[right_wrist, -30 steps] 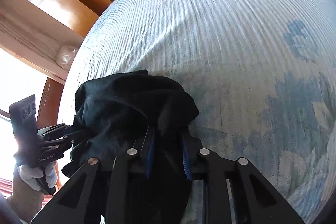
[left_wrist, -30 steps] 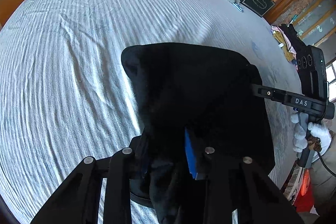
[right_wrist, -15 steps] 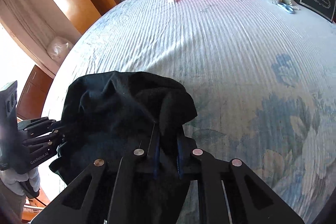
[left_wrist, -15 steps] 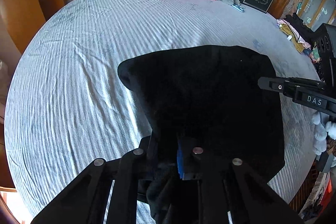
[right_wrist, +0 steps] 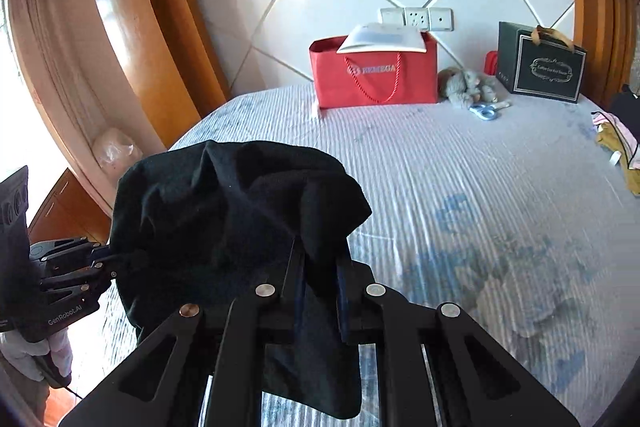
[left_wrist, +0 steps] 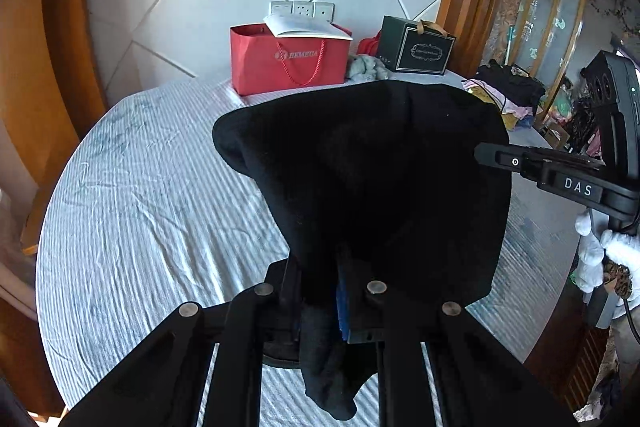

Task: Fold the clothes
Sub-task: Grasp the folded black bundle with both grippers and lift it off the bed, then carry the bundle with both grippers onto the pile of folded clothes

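Your left gripper (left_wrist: 320, 303) clamps black garment (left_wrist: 380, 179) edge; your right gripper (right_wrist: 320, 287) pinches opposite edge. Jaws nearly closed on fabric. Garment hangs between them above striped bed (right_wrist: 460, 179).

"BEMEGA" on red bag (left_wrist: 288, 65), "DAS" on right gripper (left_wrist: 486, 153), "GenRobot.AI" on left gripper (right_wrist: 105, 267)

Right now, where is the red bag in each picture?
Left wrist view: the red bag stands at the far end of the bed, upper middle, above the black garment.
Right wrist view: the red bag stands upper middle, right of the garment.
Shared landmark: the wall sockets right behind the bag.
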`<state>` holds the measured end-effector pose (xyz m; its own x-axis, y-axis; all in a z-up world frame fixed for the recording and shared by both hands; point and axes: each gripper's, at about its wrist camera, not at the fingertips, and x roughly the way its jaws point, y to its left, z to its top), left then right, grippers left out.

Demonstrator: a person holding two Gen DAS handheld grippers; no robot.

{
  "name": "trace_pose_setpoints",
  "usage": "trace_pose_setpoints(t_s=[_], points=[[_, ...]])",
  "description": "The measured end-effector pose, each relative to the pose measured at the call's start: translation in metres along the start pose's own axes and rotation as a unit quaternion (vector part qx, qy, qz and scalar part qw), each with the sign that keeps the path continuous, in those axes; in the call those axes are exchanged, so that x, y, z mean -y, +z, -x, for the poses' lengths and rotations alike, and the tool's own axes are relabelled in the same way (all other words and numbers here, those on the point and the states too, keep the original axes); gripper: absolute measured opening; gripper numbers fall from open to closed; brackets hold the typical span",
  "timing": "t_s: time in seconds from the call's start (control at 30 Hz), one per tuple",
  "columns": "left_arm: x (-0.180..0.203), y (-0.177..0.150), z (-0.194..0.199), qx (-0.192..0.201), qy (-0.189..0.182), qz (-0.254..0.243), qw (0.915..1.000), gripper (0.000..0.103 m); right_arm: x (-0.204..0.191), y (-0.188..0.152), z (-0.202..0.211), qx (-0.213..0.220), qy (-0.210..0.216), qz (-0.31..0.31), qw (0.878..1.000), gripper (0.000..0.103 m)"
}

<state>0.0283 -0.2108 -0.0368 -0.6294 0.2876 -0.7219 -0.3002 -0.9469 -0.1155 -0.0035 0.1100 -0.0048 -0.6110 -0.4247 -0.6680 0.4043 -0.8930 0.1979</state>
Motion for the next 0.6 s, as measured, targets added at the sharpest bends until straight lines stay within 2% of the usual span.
trace_pose_setpoints(t_s=[0.23, 0.4, 0.6], points=[[0.073, 0.042, -0.020, 0.011, -0.012, -0.036, 0.9992, 0.012, 0.056, 0.004, 0.037, 0.033, -0.022, -0.017, 0.999, 0.012], [0.148, 0.079, -0.052, 0.023, -0.022, -0.046, 0.9985, 0.012, 0.126, 0.007, 0.071, 0.051, -0.032, -0.022, 0.998, 0.012], [0.246, 0.119, -0.091, 0.032, -0.046, -0.039, 0.9977, 0.012, 0.224, 0.022, 0.114, 0.055, -0.051, -0.014, 0.997, 0.012]])
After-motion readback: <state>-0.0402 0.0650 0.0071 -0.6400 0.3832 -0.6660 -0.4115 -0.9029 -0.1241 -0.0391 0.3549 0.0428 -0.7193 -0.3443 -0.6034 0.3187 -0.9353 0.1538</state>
